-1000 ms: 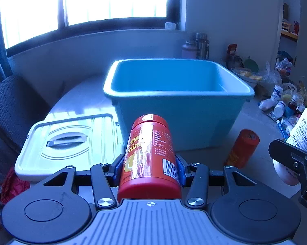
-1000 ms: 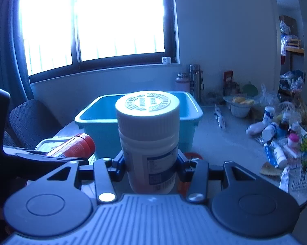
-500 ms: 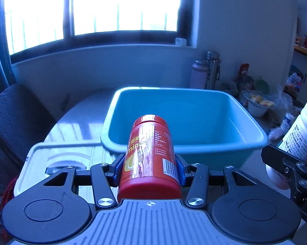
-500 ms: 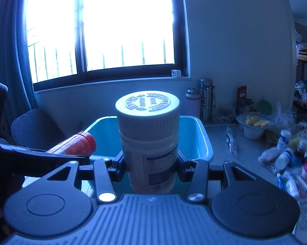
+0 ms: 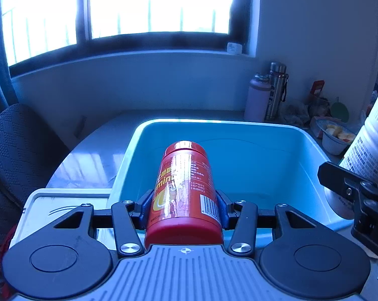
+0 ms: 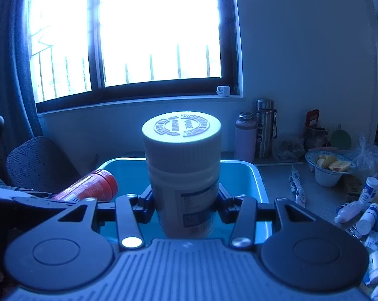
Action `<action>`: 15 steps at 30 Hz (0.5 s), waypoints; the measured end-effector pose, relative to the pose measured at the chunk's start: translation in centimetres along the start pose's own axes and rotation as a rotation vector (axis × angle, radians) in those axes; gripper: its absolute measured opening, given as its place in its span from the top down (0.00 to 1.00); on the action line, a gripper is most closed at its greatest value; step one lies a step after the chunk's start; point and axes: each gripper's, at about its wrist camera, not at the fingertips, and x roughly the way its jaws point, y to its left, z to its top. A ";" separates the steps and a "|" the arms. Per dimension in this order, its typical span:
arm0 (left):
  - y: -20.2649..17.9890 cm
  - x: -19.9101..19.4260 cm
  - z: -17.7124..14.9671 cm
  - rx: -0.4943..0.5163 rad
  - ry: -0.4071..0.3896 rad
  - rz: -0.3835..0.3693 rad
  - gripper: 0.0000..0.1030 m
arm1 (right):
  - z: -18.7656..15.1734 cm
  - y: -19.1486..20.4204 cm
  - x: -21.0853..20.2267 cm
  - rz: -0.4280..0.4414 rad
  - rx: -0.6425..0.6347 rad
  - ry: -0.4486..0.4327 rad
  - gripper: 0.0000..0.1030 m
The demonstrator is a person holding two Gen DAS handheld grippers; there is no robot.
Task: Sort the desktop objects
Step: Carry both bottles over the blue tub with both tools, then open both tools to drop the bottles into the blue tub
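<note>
My left gripper is shut on a red bottle with a yellow label, held above the near edge of the blue plastic bin. My right gripper is shut on a white pill bottle with a ribbed white cap, held over the same blue bin. The white bottle and the right gripper also show at the right edge of the left wrist view. The red bottle shows at the left of the right wrist view.
A white bin lid lies left of the bin. Two flasks stand by the wall. A bowl of fruit and several small bottles lie on the table at the right. A dark chair stands at the left.
Both grippers have moved up and forward with their bottles, from in front of the bin to above its near edge. The bin's inside now shows more.
</note>
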 end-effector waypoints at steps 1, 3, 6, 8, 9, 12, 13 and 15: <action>-0.1 0.7 0.3 -0.001 0.005 0.004 0.51 | 0.1 -0.2 0.6 -0.001 0.000 0.007 0.53; -0.3 2.0 0.8 -0.002 0.017 0.008 0.51 | 0.3 -0.5 1.9 -0.004 -0.001 0.020 0.53; -0.5 3.9 1.2 -0.004 0.036 0.016 0.51 | 0.1 -1.1 3.8 -0.012 -0.001 0.053 0.53; -0.6 5.0 1.4 -0.007 0.055 0.020 0.51 | -0.2 -1.4 4.8 -0.015 0.000 0.081 0.53; -0.7 5.6 1.3 -0.009 0.065 0.020 0.51 | -0.3 -1.5 5.3 -0.017 -0.001 0.096 0.53; -0.6 7.0 1.3 -0.026 0.097 0.013 0.51 | -0.7 -1.7 6.5 -0.024 0.006 0.137 0.53; -0.5 7.4 1.3 -0.034 0.108 0.008 0.51 | -0.8 -1.8 6.9 -0.027 0.013 0.151 0.53; -0.5 7.9 1.0 -0.037 0.118 0.006 0.51 | -1.1 -1.9 7.4 -0.029 0.022 0.176 0.53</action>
